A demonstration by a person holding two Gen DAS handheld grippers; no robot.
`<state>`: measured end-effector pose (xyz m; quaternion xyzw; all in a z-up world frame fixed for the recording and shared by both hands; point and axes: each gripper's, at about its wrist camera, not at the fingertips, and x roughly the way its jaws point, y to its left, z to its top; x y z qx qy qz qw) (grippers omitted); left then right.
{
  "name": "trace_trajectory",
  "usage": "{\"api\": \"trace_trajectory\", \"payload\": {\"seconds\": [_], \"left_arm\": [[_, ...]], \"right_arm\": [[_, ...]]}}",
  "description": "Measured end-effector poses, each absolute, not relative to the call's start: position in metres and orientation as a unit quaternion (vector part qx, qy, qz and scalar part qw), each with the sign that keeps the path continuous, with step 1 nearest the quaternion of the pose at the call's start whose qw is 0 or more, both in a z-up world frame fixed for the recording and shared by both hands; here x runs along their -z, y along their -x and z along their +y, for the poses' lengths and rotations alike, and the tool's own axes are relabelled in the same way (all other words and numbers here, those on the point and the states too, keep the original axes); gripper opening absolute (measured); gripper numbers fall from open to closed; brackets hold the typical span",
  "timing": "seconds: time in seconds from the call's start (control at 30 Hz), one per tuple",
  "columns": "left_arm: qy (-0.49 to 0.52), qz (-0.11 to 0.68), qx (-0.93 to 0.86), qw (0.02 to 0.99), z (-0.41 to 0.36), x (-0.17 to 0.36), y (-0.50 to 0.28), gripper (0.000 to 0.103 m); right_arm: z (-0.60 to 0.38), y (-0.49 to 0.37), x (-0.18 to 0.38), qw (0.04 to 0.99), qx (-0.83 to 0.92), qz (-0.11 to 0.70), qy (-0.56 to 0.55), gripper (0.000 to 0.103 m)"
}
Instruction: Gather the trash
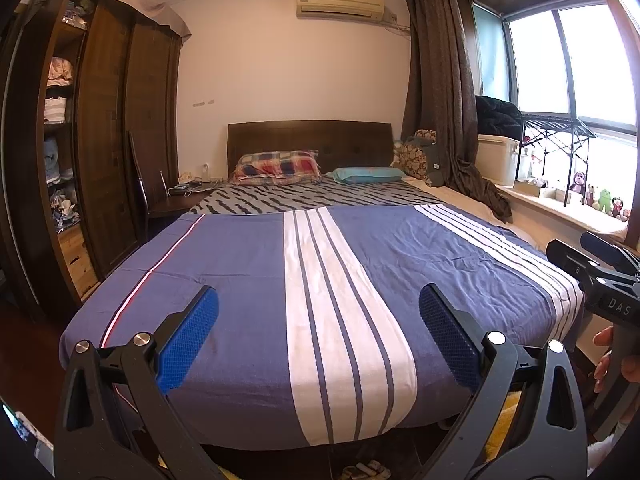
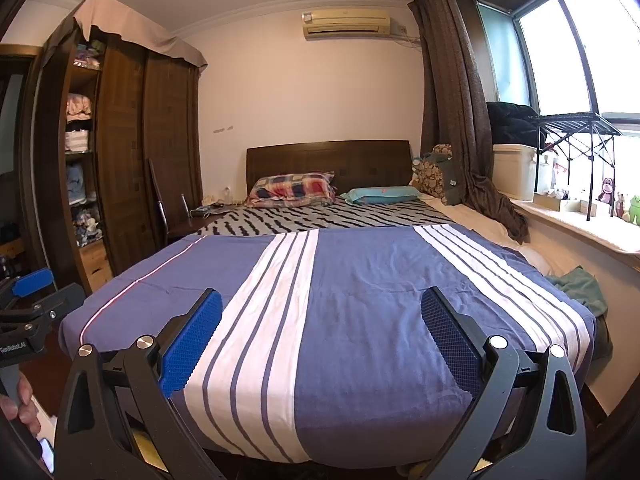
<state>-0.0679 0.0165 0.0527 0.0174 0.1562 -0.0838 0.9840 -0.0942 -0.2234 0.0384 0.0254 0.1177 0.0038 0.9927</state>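
My left gripper (image 1: 319,300) is open and empty, held above the foot of a bed with a blue and white striped cover (image 1: 240,264). My right gripper (image 2: 321,303) is open and empty too, held beside it over the same cover (image 2: 360,280). The right gripper's body shows at the right edge of the left wrist view (image 1: 600,280); the left one shows at the left edge of the right wrist view (image 2: 32,312). No clear piece of trash shows on the bed. Small pale clutter (image 1: 188,182) lies on the bedside table, too small to make out.
A dark wooden wardrobe (image 1: 116,140) with open shelves stands at the left. Pillows (image 1: 276,168) lie by the headboard. A window sill (image 1: 568,204) with toys and a folding rack runs along the right. A green cloth (image 2: 580,288) lies at the bed's right edge. Slippers (image 1: 366,470) are on the floor.
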Motion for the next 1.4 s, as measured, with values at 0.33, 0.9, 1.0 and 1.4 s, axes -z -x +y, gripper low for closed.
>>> {"api": "trace_trajectory", "payload": {"seconds": [0.33,0.9,1.0,1.4], "left_arm": [[-0.018,0.157,0.085,0.984,0.0159,-0.0536,0.0673,0.095],[-0.019,0.160,0.085,0.983,0.0161,-0.0538,0.0653,0.095],[-0.019,0.160,0.085,0.983,0.0163,-0.0540,0.0653,0.095],[-0.019,0.160,0.085,0.983,0.0155,-0.0540,0.0656,0.095]], "right_arm": [[-0.2222,0.0960,-0.0398,0.993,-0.007,0.117,-0.025,0.100],[-0.2183,0.0928,-0.0373,0.992,-0.012,0.119,-0.025,0.100],[-0.2182,0.0924,-0.0369,0.992,-0.013,0.120,-0.025,0.100],[-0.2168,0.0920,-0.0352,0.992,-0.017,0.122,-0.024,0.100]]}}
